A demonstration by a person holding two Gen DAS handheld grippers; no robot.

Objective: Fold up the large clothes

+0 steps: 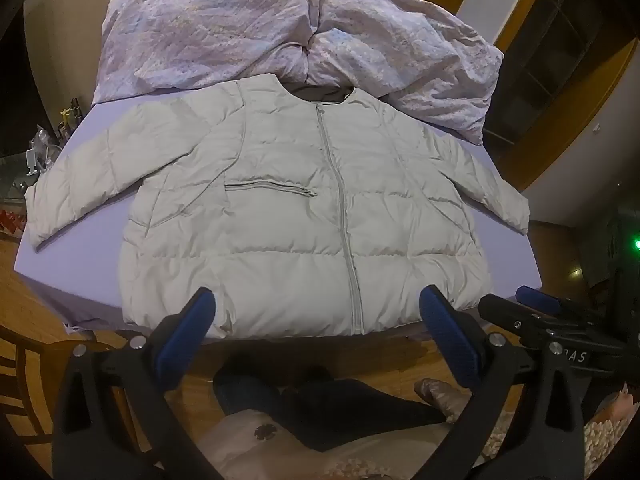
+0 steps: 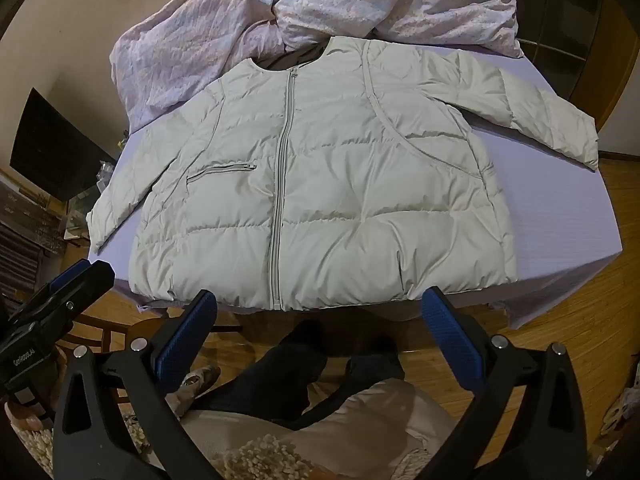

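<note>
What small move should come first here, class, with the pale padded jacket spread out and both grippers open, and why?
Probably bring the left gripper forward and left to the pale grey quilted zip-up jacket's outstretched sleeve. The jacket lies flat and zipped, front up, on the lavender-covered bed, both sleeves spread wide. Both grippers hang open short of the hem, holding nothing, so folding a sleeve inward seems the natural start.

Cloth on cloth, plastic tools, wood below

The jacket [image 1: 288, 216] is smooth, faintly sheeny quilted fabric with a matt zipper [image 1: 340, 200]; the crinkled quilt [image 1: 248, 28] looks matt; gripper pads [image 2: 182, 344] are ribbed blue on black plastic; the floor [image 2: 580, 320] is glossy wood.
</note>
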